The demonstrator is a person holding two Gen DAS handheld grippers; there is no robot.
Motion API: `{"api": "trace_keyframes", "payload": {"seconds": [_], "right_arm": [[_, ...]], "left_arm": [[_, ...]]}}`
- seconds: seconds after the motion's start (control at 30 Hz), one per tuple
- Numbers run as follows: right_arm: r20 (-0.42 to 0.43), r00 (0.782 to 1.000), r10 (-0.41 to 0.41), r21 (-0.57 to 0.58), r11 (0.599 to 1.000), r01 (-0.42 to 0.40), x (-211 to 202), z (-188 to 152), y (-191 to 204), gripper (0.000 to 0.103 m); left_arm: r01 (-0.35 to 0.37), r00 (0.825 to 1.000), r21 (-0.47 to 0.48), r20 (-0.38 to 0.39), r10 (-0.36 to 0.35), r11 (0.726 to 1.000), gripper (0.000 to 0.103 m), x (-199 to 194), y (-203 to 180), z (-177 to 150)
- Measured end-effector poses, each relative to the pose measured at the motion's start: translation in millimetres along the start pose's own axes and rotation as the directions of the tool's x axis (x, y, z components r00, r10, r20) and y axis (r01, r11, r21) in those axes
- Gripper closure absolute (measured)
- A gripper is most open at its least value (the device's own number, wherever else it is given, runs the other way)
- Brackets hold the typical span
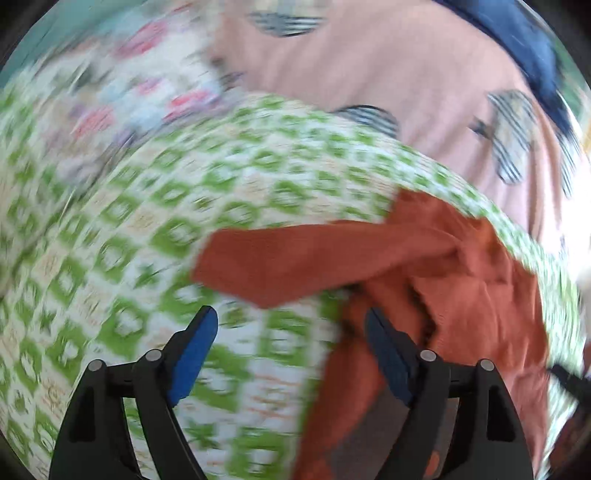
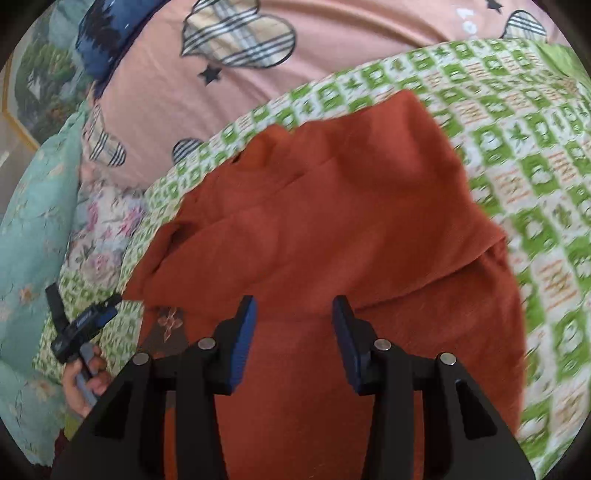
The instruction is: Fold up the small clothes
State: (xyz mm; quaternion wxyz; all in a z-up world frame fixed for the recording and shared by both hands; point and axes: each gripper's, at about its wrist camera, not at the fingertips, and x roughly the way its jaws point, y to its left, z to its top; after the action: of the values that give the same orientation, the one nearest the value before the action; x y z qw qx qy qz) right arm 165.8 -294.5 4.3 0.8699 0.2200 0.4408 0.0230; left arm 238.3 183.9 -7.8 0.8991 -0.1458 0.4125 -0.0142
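Observation:
A rust-orange small garment point(image 2: 332, 221) lies partly folded on a green-and-white checked blanket point(image 2: 535, 177). My right gripper point(image 2: 294, 301) hovers over the garment's near part, jaws apart, with nothing pinched between the blue pads. In the left wrist view the same garment point(image 1: 443, 266) lies to the right, one sleeve-like flap stretching left. My left gripper point(image 1: 291, 321) stands wide open over the checked blanket point(image 1: 166, 229) at the garment's left edge, holding nothing. The left gripper point(image 2: 85, 321) and the hand point(image 2: 85, 384) holding it also show at the lower left of the right wrist view.
Pink bedding with plaid heart patches point(image 2: 221, 92) lies behind the blanket. A dark blue cloth point(image 2: 107, 33) sits at the far corner. Floral fabric point(image 2: 107, 236) and a teal quilt point(image 2: 29, 221) border the left side. The left wrist view is motion-blurred.

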Motion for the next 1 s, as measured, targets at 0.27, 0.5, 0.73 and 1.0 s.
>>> {"api": "trace_keyframes", "payload": {"seconds": [0.27,0.5,0.73,1.0], "right_arm": [[-0.073,0.997,0.012,-0.004,1.000,-0.013,18,-19,19,0.059],[-0.084,0.996,-0.001,-0.007,1.000,0.000,19,-24,21,0.059],[-0.048,0.999,0.007,0.003,1.000,-0.007,6,-19,16,0.059],[0.022,1.000,0.007,0.047,0.999,-0.008,-20,-10,1,0.059]], "left_arm": [[0.143,0.988,-0.289,-0.014,-0.154,0.946,0.021,44,57,14],[0.176,0.984,-0.203,0.019,-0.176,0.963,0.098,51,33,41],[0.170,0.959,-0.075,0.241,-0.147,0.983,0.098,-52,12,85],[0.298,0.893,0.074,0.332,-0.305,0.952,0.098,-135,-68,115]]}}
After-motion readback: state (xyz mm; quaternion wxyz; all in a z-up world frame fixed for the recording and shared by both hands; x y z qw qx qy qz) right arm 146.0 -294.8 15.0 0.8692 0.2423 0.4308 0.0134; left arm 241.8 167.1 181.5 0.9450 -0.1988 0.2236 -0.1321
